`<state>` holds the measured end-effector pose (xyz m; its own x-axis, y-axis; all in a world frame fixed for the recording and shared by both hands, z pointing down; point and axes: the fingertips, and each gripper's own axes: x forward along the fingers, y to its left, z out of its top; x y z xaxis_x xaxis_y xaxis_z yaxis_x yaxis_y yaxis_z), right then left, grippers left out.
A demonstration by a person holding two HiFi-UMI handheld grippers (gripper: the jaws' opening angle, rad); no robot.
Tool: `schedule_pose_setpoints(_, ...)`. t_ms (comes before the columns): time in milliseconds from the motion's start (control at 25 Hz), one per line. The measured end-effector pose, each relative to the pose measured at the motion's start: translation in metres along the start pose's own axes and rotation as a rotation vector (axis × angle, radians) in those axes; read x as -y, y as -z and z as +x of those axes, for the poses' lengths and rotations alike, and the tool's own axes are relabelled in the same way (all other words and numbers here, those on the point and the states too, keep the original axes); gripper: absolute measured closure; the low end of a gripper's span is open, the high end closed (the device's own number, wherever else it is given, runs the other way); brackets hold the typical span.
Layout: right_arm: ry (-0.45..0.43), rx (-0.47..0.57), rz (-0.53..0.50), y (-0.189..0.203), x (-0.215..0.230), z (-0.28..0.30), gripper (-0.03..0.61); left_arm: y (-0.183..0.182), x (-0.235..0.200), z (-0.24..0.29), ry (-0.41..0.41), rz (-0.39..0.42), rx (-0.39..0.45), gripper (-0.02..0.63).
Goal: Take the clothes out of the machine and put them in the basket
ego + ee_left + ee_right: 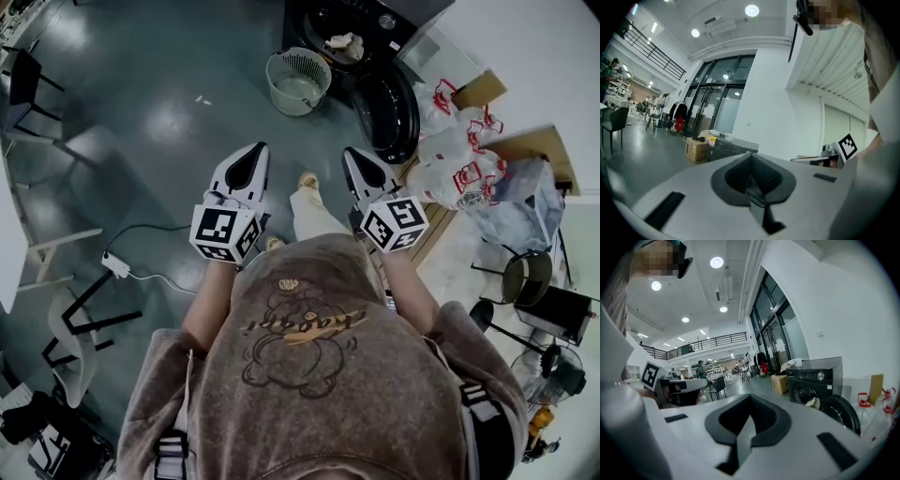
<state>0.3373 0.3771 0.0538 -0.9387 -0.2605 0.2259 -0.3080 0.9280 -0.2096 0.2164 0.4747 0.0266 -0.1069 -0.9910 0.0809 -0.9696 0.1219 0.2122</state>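
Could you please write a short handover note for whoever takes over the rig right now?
Left gripper: fingers shut, empty, held out in front of the body.
Right gripper: fingers shut, empty, alongside the left one.
Washing machine: some way ahead, with its door swung open. A light garment shows in the drum mouth.
Basket: on the floor just left of the machine; it looks empty.
Done: the door is open. No clothes appear to be in the basket yet.
Left: step up to the machine, pull the clothes out and put them in the basket.
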Motion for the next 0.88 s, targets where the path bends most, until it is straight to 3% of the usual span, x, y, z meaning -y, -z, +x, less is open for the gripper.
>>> schedule_pose_setpoints(440, -0.020, -0.019, -0.001, -0.009, 0.047, 0.081, 0.581, -0.006, -0.052, 0.070, -0.020, 0.006, -0.005, 0.612)
schedule_pose_setpoints(880, -0.045, -0.030, 0.015, -0.060, 0.138, 0.202, 0.581, -0.034, -0.123, 0.205, -0.033, -0.016, -0.018, 0.612)
